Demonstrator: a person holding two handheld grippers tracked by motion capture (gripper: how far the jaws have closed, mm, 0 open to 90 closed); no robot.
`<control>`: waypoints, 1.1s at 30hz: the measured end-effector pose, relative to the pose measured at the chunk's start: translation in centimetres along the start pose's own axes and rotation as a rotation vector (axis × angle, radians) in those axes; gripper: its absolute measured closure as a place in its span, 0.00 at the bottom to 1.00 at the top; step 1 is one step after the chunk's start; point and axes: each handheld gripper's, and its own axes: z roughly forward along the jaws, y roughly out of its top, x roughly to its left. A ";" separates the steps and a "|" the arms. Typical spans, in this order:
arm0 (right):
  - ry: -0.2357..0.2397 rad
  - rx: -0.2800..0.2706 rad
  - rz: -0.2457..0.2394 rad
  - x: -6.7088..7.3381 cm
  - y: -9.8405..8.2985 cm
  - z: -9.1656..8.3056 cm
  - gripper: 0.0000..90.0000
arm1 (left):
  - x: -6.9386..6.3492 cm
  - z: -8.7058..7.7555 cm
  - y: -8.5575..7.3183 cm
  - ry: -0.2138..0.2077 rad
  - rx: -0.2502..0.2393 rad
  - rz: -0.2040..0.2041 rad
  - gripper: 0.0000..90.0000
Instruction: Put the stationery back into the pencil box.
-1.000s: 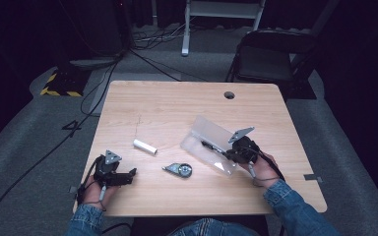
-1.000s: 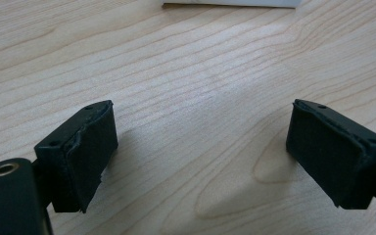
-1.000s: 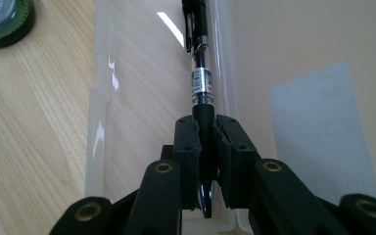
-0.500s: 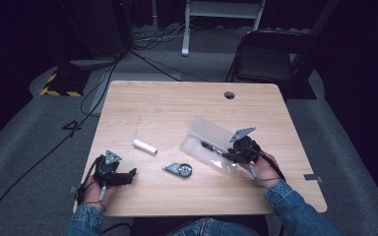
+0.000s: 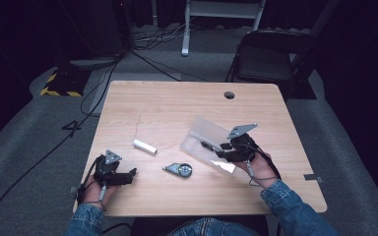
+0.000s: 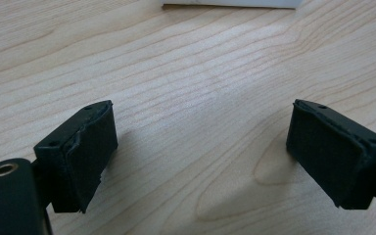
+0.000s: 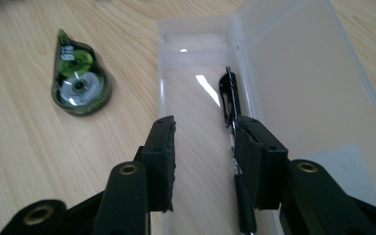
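On the right half of the table [image 5: 177, 105], in the high view, the right gripper [image 5: 214, 149] hangs over an open clear plastic case [image 5: 207, 142], its tips pointing left above the case's tray. A black pen [image 5: 207, 146] lies in the tray just under those tips. Its jaws have just been opening, and nothing is clamped between them. To the left of that claw, well apart from the case, a correction tape dispenser [image 5: 179, 169] lies flat on the wood, and farther left a white cylinder [image 5: 144, 146] lies on its side. The left gripper [image 5: 132, 173] rests near the front left edge, pointing right toward the dispenser but short of it.

In the left gripper view, the left gripper [image 6: 200, 156] stands released, its two pads wide apart with bare wood between them. The white cylinder's edge [image 6: 230, 4] shows far ahead of the tips.

In the right gripper view, the right gripper [image 7: 203, 156] is parted above the tray of the case [image 7: 191, 73]. The pen [image 7: 229, 100] lies ahead of and below the right-hand pad, close along it; whether it touches I cannot tell. The case lid lies folded open to the right. The dispenser [image 7: 80, 83] sits ahead and to the left, outside the case.
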 end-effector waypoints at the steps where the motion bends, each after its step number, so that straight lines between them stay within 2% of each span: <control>1: 0.008 -0.004 0.000 0.2 0.2 0.0 0.66 | 0.0 0.0 0.0 0.000 0.000 0.002 0.13; 13: 0.069 -0.054 -0.034 2.3 2.9 0.6 0.61 | 0.1 0.1 0.1 0.000 0.002 0.006 0.13; 22: 0.110 -0.054 -0.066 3.8 4.3 2.1 0.57 | 0.1 0.1 0.1 -0.003 0.001 0.006 0.14; 33: 0.161 -0.025 -0.100 5.6 5.5 4.4 0.54 | 0.0 -0.1 -0.1 0.000 -0.001 0.008 0.14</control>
